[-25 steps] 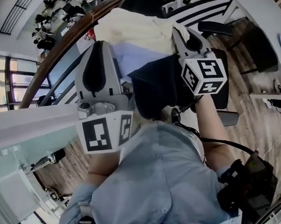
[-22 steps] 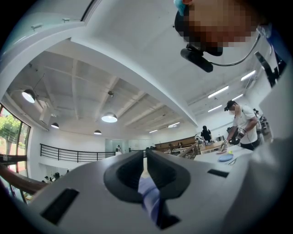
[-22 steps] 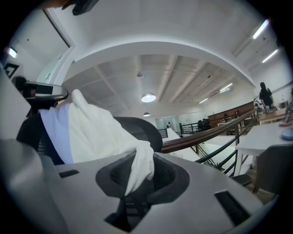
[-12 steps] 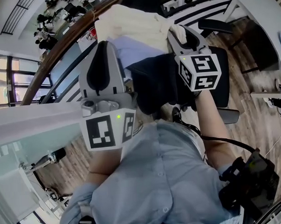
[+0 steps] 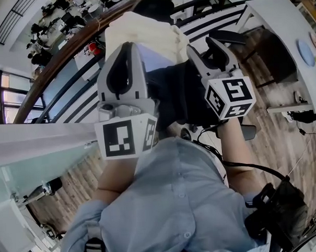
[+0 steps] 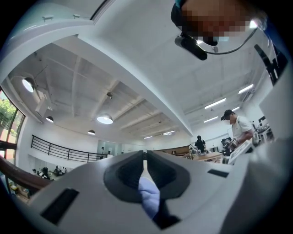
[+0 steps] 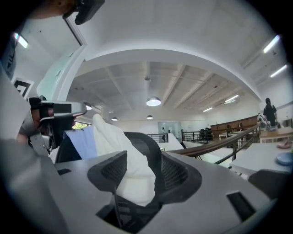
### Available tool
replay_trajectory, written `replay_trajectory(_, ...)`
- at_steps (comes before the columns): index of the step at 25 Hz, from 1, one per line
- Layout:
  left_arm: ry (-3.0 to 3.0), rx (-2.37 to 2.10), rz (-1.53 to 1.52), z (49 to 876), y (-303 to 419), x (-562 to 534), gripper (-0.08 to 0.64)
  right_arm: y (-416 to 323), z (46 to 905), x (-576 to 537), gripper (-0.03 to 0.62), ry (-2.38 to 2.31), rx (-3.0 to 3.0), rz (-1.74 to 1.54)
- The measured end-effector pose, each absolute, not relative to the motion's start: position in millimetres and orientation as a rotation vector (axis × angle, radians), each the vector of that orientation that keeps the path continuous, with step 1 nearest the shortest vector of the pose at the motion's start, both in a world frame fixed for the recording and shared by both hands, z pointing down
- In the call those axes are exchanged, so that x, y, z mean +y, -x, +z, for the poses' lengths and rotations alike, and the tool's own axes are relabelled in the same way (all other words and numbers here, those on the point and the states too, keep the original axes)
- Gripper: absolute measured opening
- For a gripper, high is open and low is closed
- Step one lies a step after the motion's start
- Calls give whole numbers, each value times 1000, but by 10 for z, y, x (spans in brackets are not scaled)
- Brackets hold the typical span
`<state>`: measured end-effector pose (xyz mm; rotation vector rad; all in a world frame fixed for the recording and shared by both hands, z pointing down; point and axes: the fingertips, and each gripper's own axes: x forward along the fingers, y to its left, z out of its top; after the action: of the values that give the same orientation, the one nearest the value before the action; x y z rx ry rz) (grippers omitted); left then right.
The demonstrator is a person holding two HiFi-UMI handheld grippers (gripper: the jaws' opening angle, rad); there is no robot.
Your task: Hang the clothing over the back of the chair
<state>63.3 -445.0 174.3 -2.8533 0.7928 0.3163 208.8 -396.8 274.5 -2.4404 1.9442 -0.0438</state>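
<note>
Since a second ago the right claw (image 5: 204,46) has just been opening. Its jaws are now standing wide, with a cream fold of the clothing (image 5: 142,30) lying loose between them and no longer covering its fingers. The left claw (image 5: 127,48) is pinching the lavender part of the clothing near the top edge of the chair back (image 5: 184,98). The clothing is lying bunched over that top edge. It is looking light, soft and limp, and likely to slide on the mesh, so a hem or seam is probably offering the surest hold. A wooden handrail (image 5: 66,58) is running just behind the chair. An armrest (image 5: 231,37) and a white worktop (image 5: 276,16) are standing to the right, neither blocking.
</note>
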Motion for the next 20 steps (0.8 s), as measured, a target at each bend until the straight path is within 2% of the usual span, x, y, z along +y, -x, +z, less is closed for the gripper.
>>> replay_trajectory(4, 2861, 789, 335, 1750, -712, -4371, 26, -1794, 2351, -3950, 207, 2385, 2027, 96)
replay_trajectory(8, 2851, 789, 372, 1703, -766, -4325, 26, -1665, 2039, -3961, 61, 2344, 2024, 242)
replay_trajectory(9, 2849, 788, 377, 1703, -770, -4337, 26, -1629, 1990, -3984, 45, 2328, 2025, 266)
replay_trajectory(20, 2884, 841, 354, 1699, -658, -4469, 26, -1227, 1858, -4185, 28, 2284, 2070, 344)
